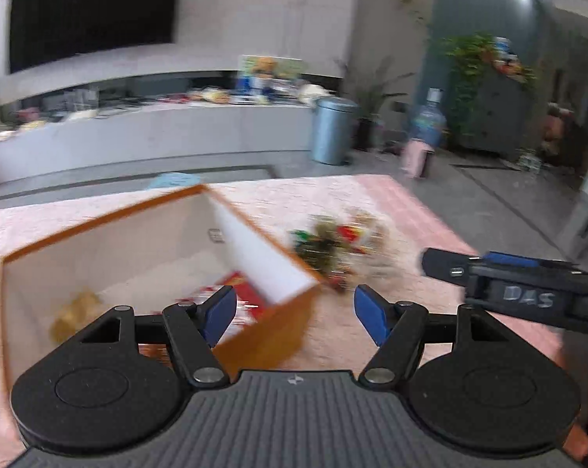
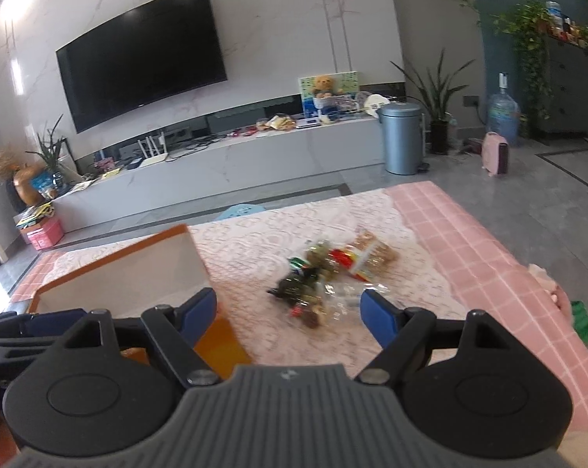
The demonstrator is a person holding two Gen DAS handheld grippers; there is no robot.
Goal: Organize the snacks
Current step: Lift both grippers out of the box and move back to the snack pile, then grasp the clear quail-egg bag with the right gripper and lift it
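An open orange box with white inner walls (image 1: 254, 257) sits on the pink cloth; inside lie a red packet (image 1: 243, 292) and a yellowish snack (image 1: 75, 312). It also shows in the right wrist view (image 2: 157, 269). A pile of wrapped snacks (image 1: 333, 249) lies right of the box, also in the right wrist view (image 2: 325, 273). My left gripper (image 1: 294, 312) is open and empty above the box's near right corner. My right gripper (image 2: 288, 312) is open and empty, just short of the pile. The right gripper's body (image 1: 528, 284) shows at the left view's right edge.
The table carries a pink lace cloth (image 2: 372, 226) with a checked cloth (image 2: 469, 241) at its right edge. Beyond are a TV console (image 2: 215, 163), a grey bin (image 2: 401, 136), a water jug (image 2: 502, 113) and plants. A hand (image 2: 559, 296) shows at the right.
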